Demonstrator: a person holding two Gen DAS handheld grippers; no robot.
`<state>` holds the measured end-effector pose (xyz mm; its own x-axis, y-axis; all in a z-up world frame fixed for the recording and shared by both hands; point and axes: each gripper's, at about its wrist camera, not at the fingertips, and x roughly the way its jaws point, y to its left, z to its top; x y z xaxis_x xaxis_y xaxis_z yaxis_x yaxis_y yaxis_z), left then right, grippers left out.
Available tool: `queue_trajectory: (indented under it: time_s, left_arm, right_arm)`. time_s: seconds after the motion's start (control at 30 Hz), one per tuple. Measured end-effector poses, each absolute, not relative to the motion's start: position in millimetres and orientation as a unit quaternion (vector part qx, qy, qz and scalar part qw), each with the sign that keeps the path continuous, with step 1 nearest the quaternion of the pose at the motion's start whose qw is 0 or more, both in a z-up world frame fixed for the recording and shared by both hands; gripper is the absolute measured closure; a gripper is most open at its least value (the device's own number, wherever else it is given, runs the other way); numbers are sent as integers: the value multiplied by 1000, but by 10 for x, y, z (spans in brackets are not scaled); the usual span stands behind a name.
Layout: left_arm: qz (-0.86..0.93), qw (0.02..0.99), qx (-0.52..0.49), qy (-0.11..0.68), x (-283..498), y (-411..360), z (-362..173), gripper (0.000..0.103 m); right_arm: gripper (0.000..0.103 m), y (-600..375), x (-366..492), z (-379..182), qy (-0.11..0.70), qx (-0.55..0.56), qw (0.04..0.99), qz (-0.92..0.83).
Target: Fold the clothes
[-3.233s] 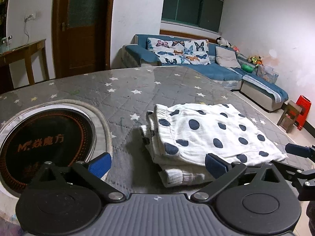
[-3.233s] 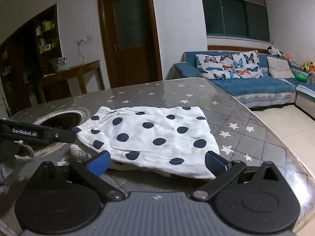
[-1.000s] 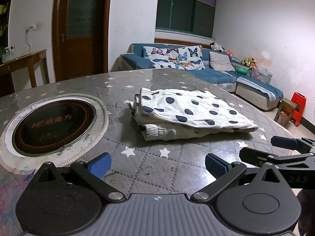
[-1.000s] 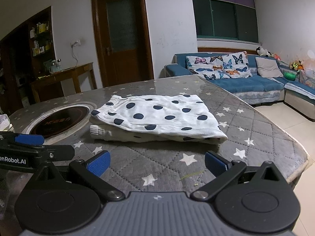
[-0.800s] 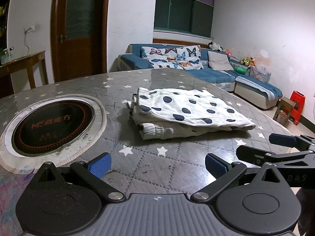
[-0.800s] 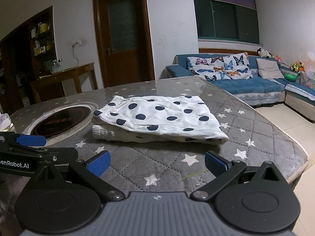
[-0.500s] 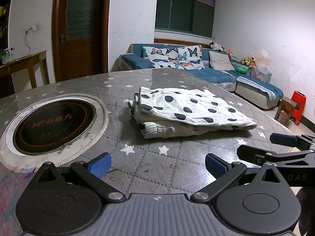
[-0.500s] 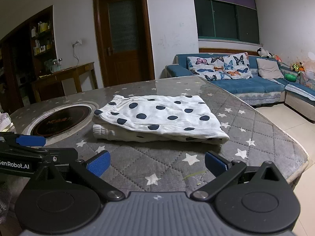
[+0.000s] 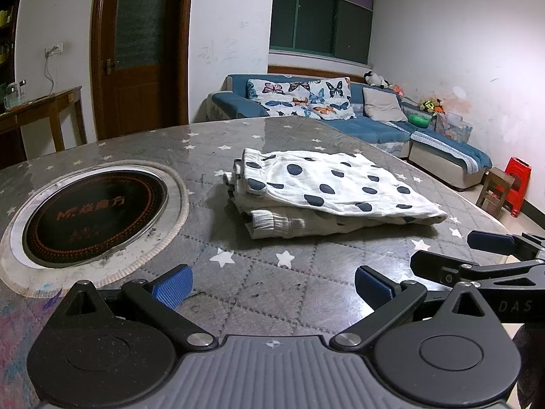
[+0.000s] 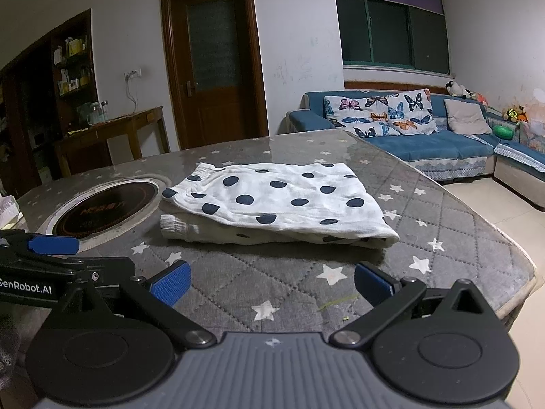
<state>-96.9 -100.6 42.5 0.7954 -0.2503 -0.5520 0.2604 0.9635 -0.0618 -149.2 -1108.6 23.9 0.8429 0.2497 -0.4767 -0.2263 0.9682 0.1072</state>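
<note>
A white garment with dark blue dots (image 9: 327, 187) (image 10: 279, 201) lies folded into a flat stack on the grey star-patterned table cover (image 9: 259, 289); a ribbed cuff sticks out at its near left corner. My left gripper (image 9: 272, 286) hangs open and empty over the cover, well short of the stack. The right gripper (image 10: 270, 284) is open and empty too, back from the stack's near edge. Each gripper shows at the side of the other's view.
A round black induction hob (image 9: 95, 211) is set into the table to the left of the clothes. The table edge (image 10: 511, 306) curves away on the right. Beyond stand a blue sofa (image 9: 340, 116), a wooden door and a side table (image 10: 112, 133).
Both grippers have drawn back from the folded stack, which lay right under them 3.2 s ago. Over the last second there is only slight drift. The garment has not moved.
</note>
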Motion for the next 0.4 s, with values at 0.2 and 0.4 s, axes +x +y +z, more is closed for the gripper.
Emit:
queue_trajectory:
  time_s: [0.2, 0.4]
  left_arm:
    - [-134, 947, 9, 293, -947, -1004, 405, 0]
    - [-133, 946, 9, 295, -917, -999, 389, 0]
  right_arm:
    - [0, -11084, -1457, 223, 256, 23, 958, 124]
    - [0, -11077, -1427, 208, 260, 22, 957, 125]
